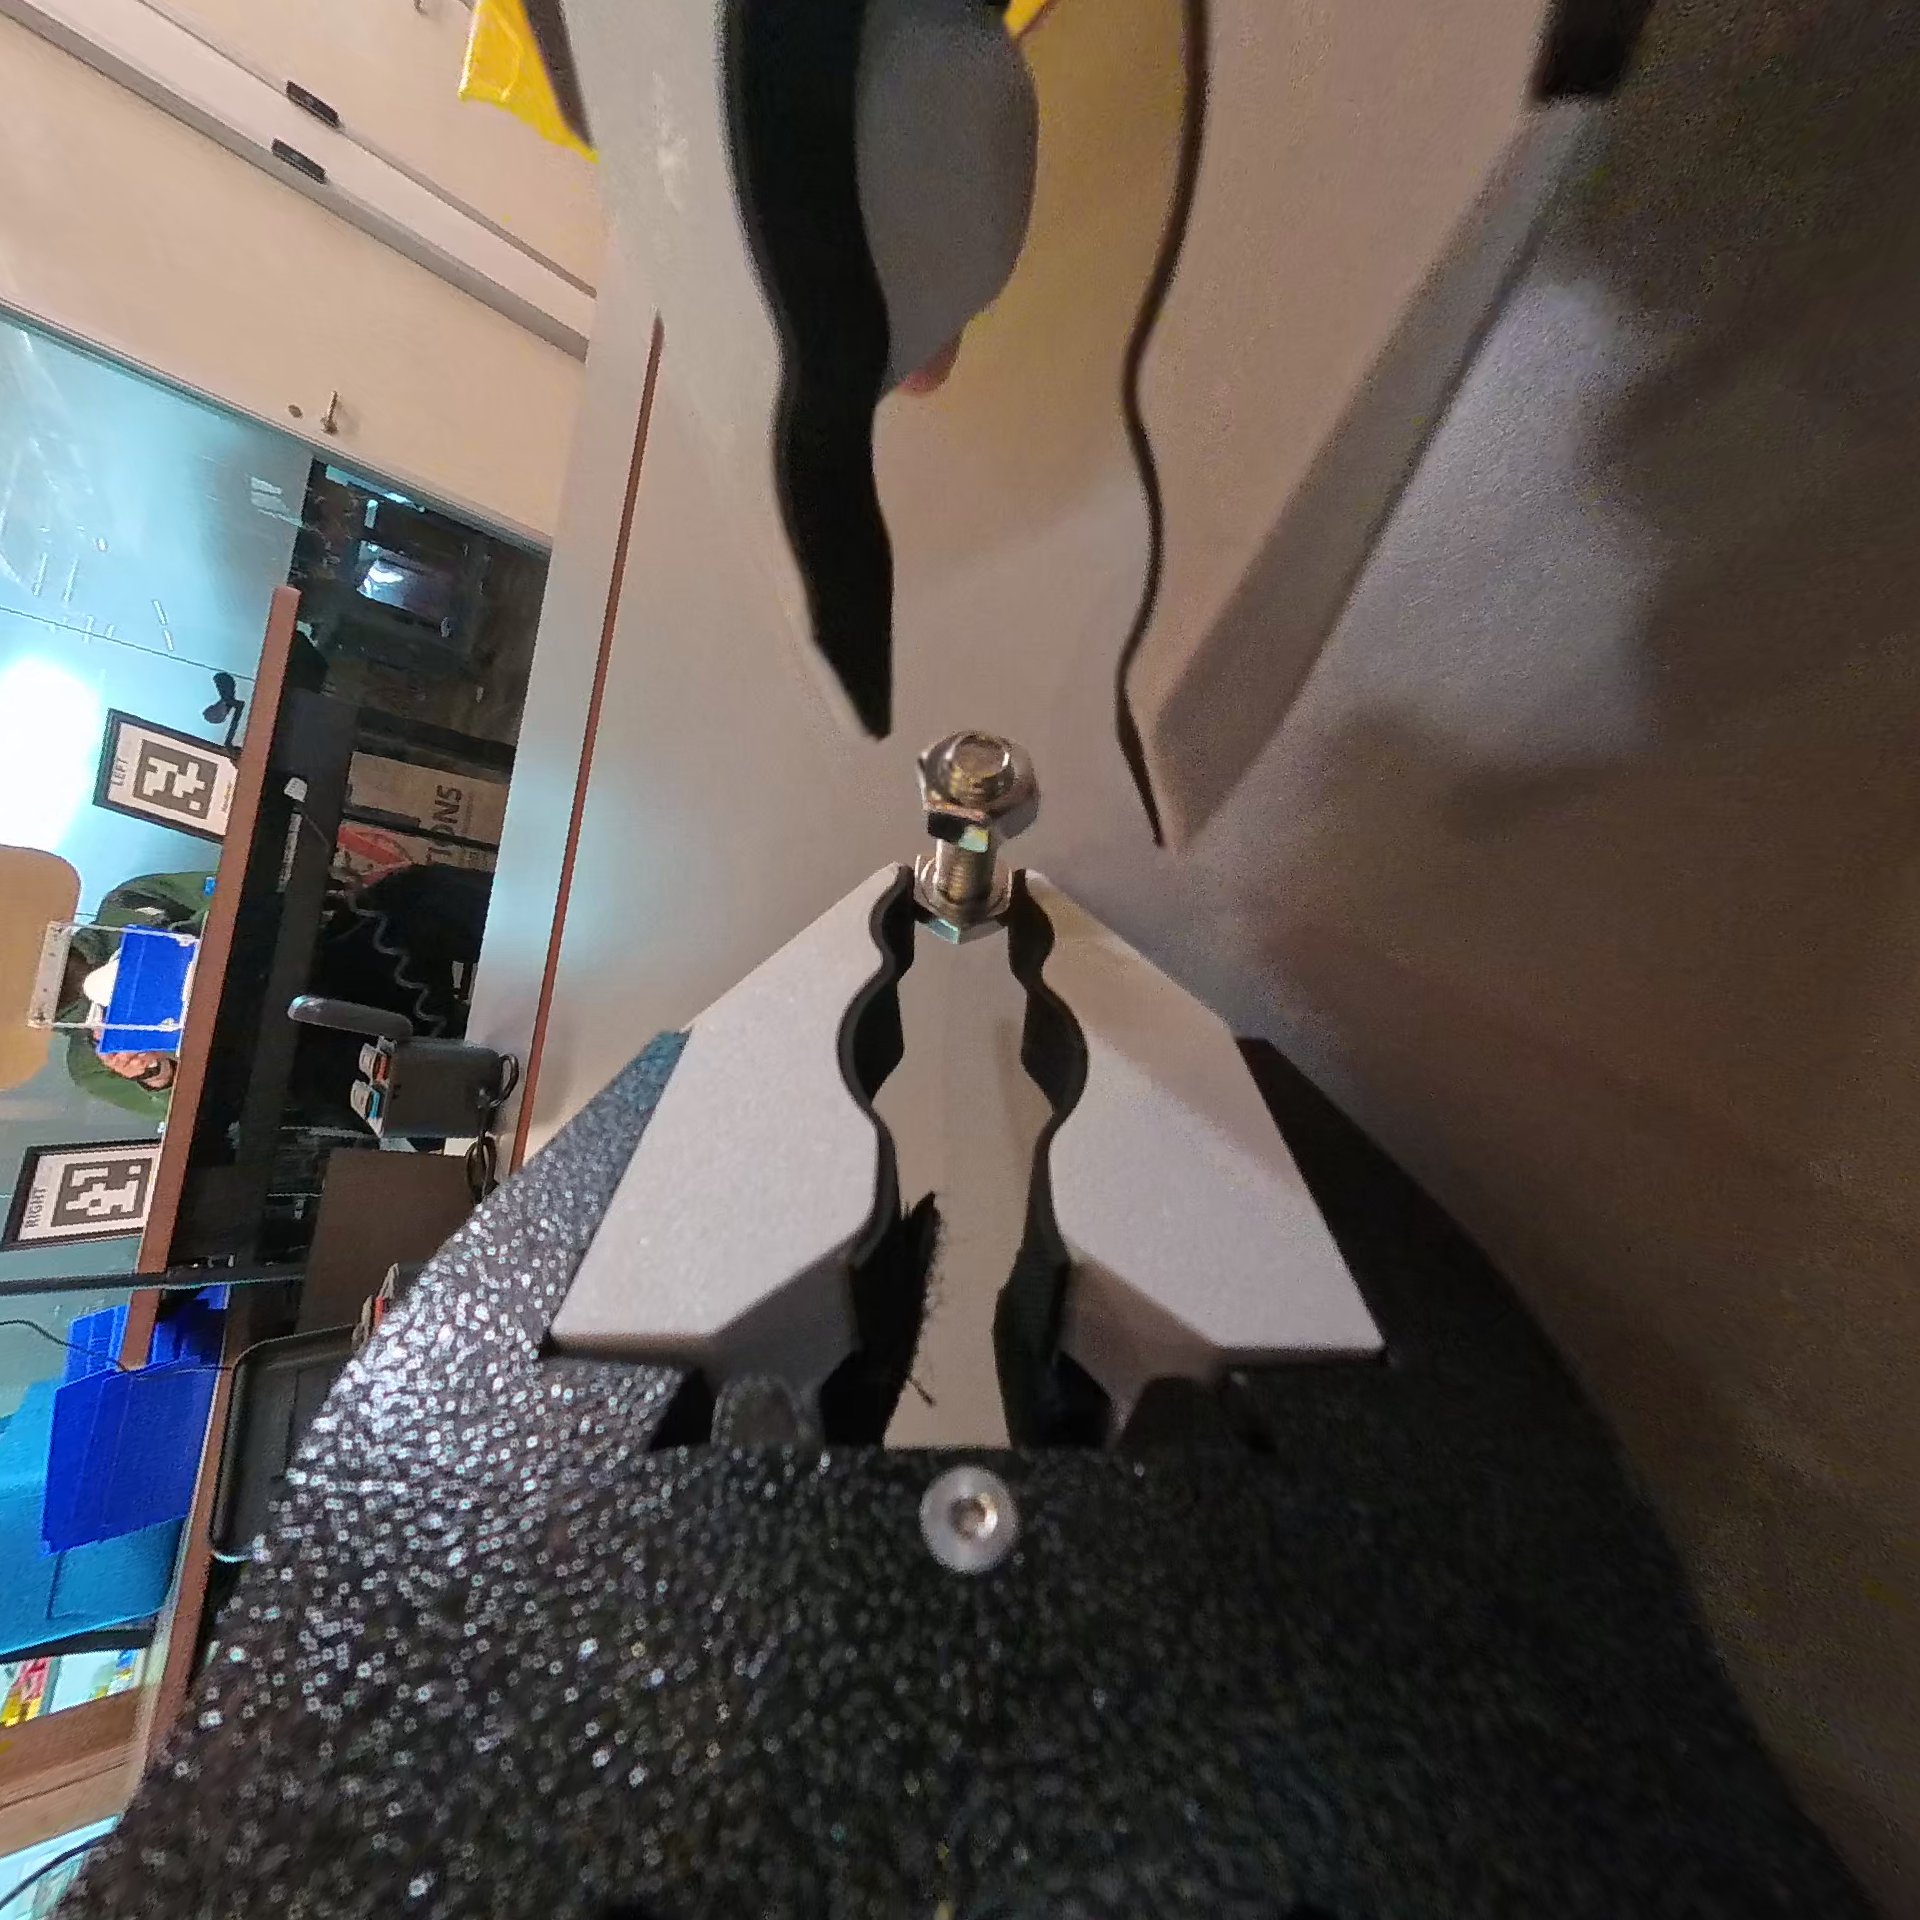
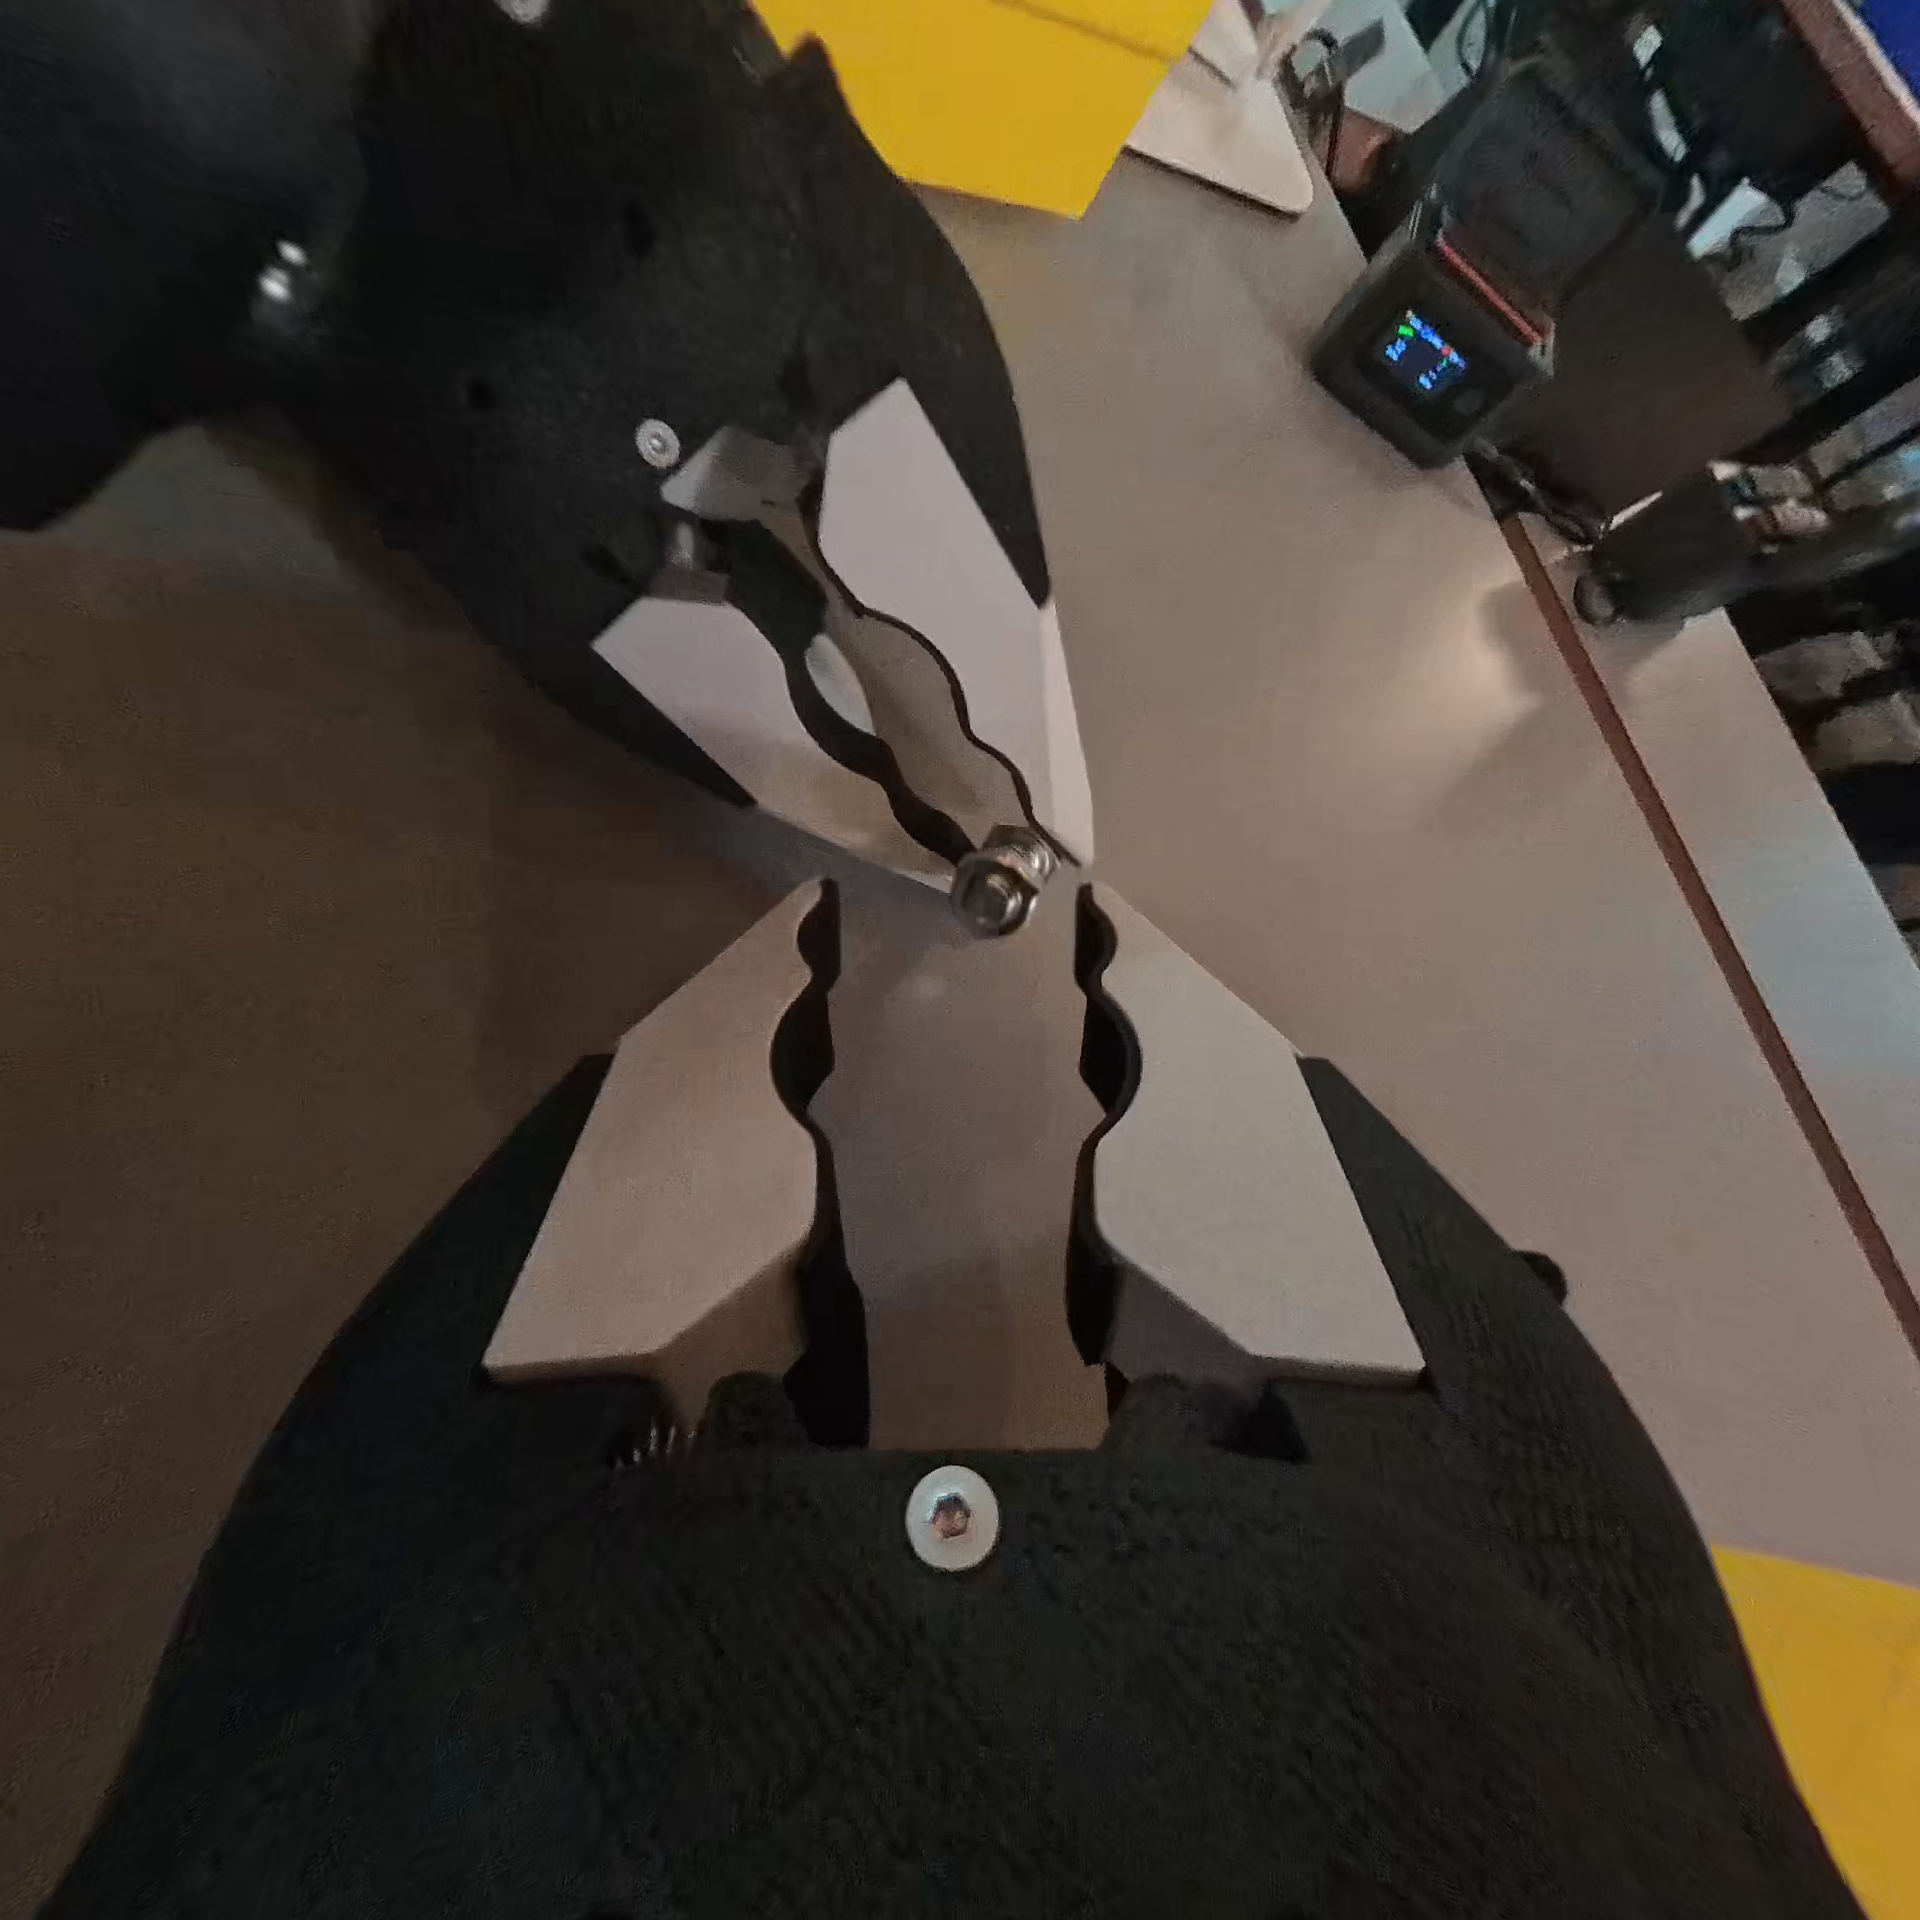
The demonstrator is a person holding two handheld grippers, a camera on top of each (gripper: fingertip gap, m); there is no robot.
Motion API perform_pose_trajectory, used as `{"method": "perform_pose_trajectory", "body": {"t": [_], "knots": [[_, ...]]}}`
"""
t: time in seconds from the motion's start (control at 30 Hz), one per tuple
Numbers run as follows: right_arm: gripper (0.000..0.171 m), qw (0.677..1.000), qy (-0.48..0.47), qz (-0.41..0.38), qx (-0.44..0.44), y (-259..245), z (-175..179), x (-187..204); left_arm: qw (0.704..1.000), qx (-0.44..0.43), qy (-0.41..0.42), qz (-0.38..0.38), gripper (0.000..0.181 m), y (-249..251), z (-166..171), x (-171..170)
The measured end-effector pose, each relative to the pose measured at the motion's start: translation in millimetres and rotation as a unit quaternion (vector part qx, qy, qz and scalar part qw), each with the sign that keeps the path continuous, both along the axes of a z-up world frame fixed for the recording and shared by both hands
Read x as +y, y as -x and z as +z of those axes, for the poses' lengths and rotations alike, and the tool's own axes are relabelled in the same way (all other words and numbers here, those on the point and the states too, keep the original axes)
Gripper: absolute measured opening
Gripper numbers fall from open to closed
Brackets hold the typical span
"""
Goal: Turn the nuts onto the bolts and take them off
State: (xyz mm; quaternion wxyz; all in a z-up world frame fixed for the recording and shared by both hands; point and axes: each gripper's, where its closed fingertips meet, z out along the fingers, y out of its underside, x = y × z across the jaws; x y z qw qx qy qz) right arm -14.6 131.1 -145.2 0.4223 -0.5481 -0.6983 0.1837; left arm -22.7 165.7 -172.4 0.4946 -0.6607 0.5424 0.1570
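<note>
A steel bolt with a flanged hex head sticks forward out of my left gripper. The left gripper is shut on a hex nut at the bolt's threaded end. A second nut sits just under the head. My right gripper is open, and the bolt head lies between its fingertips without clear contact. The right gripper's black-edged fingers hang above the bolt in the left wrist view. The left gripper comes in from the upper left in the right wrist view.
The beige table lies below, with a brown edge at the right and yellow patches. A black device with a small lit screen stands at the far right edge. Blue bins and clutter lie beyond the table. The grippers' ends are close to 4 centimetres from one another.
</note>
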Motion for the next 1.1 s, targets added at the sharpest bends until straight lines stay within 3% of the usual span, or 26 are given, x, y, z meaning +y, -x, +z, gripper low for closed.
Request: {"method": "perform_pose_trajectory", "body": {"t": [0.1, 0.27, 0.37, 0.5, 0.63, 0.77, 0.97, 1.1], "knots": [[0.032, 1.0, 0.015, -0.013, -0.02, -4.3, -7.5, 4.3, 1.0, 0.011, -0.003, 0.0, 0.016, -0.1, -0.6, 0.1], [0.043, 0.999, -0.025, 0.046, 0.013, 12.1, -0.4, -19.2, 1.0, 0.008, -0.002, 0.001, 0.016, 0.2, -0.3, 0.5], [0.043, 0.999, -0.049, 0.02, -0.002, 6.3, 1.1, -7.4, 1.0, 0.009, -0.003, 0.001, 0.016, 0.3, -0.3, 0.5], [0.039, 0.999, 0.005, -0.005, -0.05, -7.1, -16.0, 1.7, 1.0, 0.009, -0.002, 0.003, 0.016, 0.6, -0.5, 0.6], [0.061, 0.998, -0.03, 0.04, -0.024, 7.0, -11.8, -14.1, 1.0, 0.009, -0.002, 0.003, 0.016, 0.6, -0.8, 0.6], [0.058, 0.998, -0.054, 0.028, -0.018, 7.9, -4.8, -11.2, 1.0, 0.007, 0.0, 0.004, 0.016, 0.9, -0.9, 0.6], [0.041, 0.999, 0.018, -0.012, -0.047, -7.6, -12.6, 1.2, 1.0, 0.008, 0.0, 0.005, 0.016, 1.1, -1.1, 0.7], [0.059, 0.998, -0.033, 0.03, -0.034, 4.3, -11.6, -11.4, 1.0, 0.008, -0.001, 0.006, 0.016, 1.2, -1.0, 0.7]]}}
